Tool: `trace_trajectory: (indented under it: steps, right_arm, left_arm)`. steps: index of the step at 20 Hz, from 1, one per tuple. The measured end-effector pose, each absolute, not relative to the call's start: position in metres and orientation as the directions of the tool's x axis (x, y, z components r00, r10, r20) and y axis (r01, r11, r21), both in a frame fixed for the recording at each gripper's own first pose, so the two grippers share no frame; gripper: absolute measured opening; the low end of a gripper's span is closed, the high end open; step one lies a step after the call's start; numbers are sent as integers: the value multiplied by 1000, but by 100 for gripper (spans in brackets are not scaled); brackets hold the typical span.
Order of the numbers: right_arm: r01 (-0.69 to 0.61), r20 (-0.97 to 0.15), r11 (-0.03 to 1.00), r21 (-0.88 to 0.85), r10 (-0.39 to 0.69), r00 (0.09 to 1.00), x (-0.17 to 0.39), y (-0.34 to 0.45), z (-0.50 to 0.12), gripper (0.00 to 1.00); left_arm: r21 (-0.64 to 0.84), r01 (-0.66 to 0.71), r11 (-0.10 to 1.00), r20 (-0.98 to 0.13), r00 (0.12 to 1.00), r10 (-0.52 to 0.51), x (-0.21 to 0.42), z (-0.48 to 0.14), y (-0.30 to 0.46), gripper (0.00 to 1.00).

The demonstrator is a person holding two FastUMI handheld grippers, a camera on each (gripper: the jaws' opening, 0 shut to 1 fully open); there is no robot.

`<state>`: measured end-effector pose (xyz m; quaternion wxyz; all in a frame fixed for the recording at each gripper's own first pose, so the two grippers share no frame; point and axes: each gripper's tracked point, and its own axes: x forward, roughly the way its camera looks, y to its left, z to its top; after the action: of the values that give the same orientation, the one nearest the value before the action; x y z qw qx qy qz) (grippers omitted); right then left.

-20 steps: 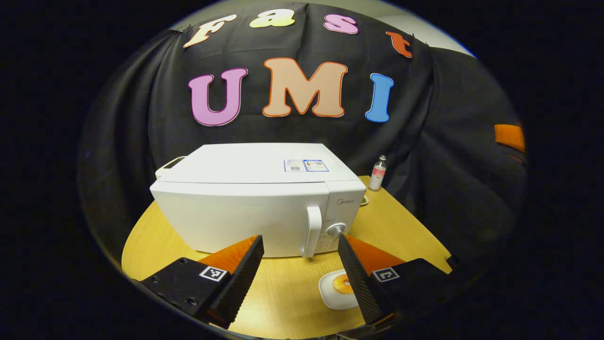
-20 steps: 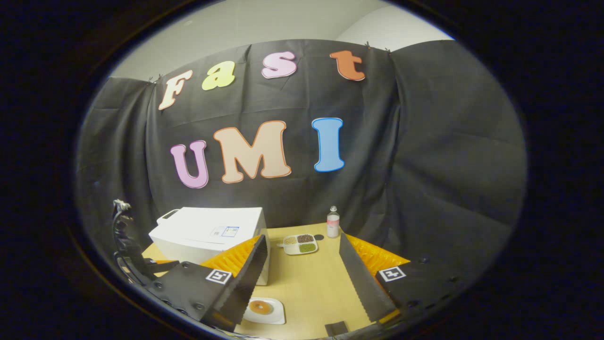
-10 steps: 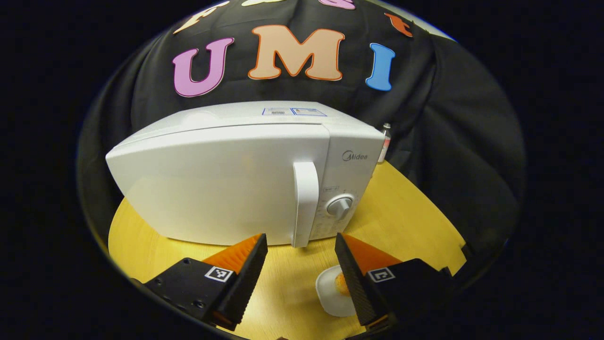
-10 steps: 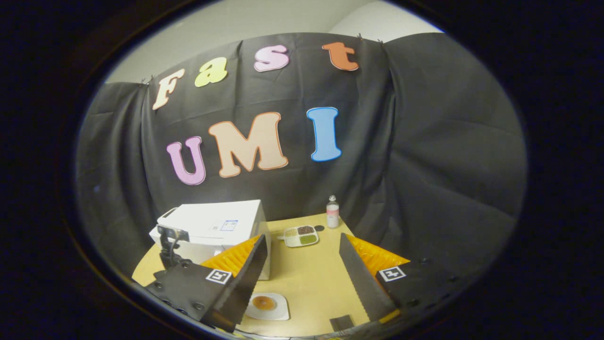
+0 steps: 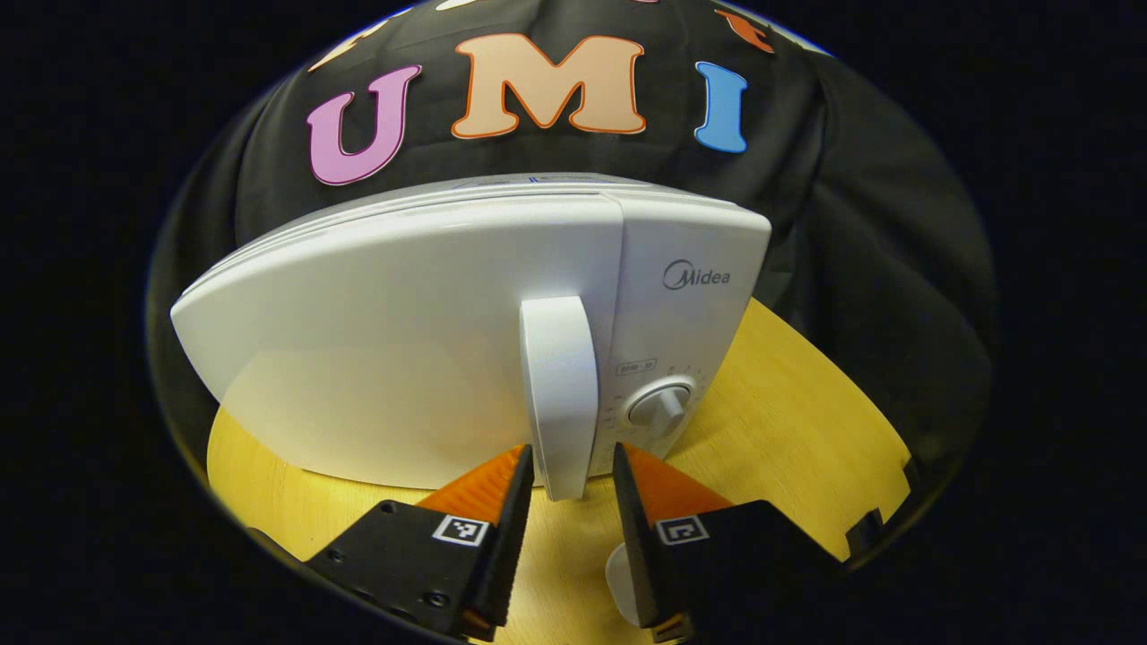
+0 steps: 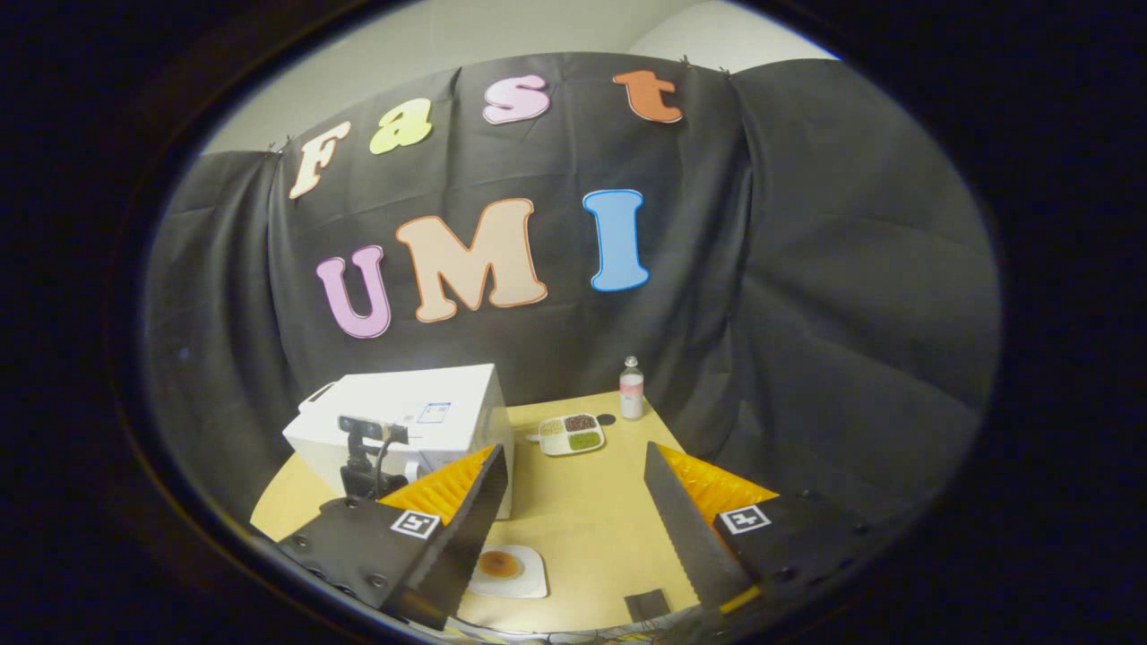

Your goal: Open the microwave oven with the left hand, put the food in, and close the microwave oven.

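Nearer now, left gripper (image 5: 569,502) narrowly apart beneath white microwave's (image 5: 403,340) upright door handle (image 5: 560,394); door closed.

Microwave (image 6: 408,425) left on table (image 6: 591,528); plate (image 6: 511,571) before it (bottle (image 6: 632,390) apparently behind).

White box-shaped microwave oven (image 5: 448,331) — brand name "Midea" with a round logo mark, printed in grey on the upper control panel beside the door. Small boxed marking above the white round dial (image 5: 660,408) and fine scale marks around it — too small to read. White-and-blue sticker (image 6: 433,413) on the oven's top: print illegible. Black-and-white square coded markers on both grippers' finger mounts carry no readable text.
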<state>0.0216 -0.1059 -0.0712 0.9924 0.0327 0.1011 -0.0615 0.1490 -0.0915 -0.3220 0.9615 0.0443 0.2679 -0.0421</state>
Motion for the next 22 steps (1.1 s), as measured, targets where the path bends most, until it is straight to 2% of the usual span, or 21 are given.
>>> trace_trajectory:
  steps: [1,2,5,13,16,19,20,22]
  right_arm:
    - [128,-206,990,51,-115,972,22,-106,-71,97]
    - [126,-209,991,51,-113,971,21,-107,-72,97]
    - [118,-214,992,49,-105,971,21,-107,-73,92]
    - [85,-225,995,49,-72,972,14,-100,-81,92]
    - [89,-230,995,52,-74,970,7,-101,-86,92]
    - [99,-251,993,61,-81,965,-1,-104,-96,92]
    - [101,-257,993,63,-82,963,-4,-104,-98,97]
    - [104,-267,992,64,-84,960,-8,-105,-103,97]
  left_arm:
    - [74,104,992,-523,851,-50,150,-323,-90,48]
    - [89,95,991,-528,849,-34,153,-325,-86,36]
    - [80,105,991,-529,847,-47,151,-324,-88,23]
    - [31,78,996,-531,846,-50,152,-325,-91,15]
    - [8,45,999,-513,858,-35,153,-324,-92,5]
    - [15,37,999,-515,857,-24,153,-325,-90,5]
    - [11,34,999,-512,859,-24,153,-324,-91,5]
    - [1,23,1000,-508,861,-20,152,-324,-91,5]
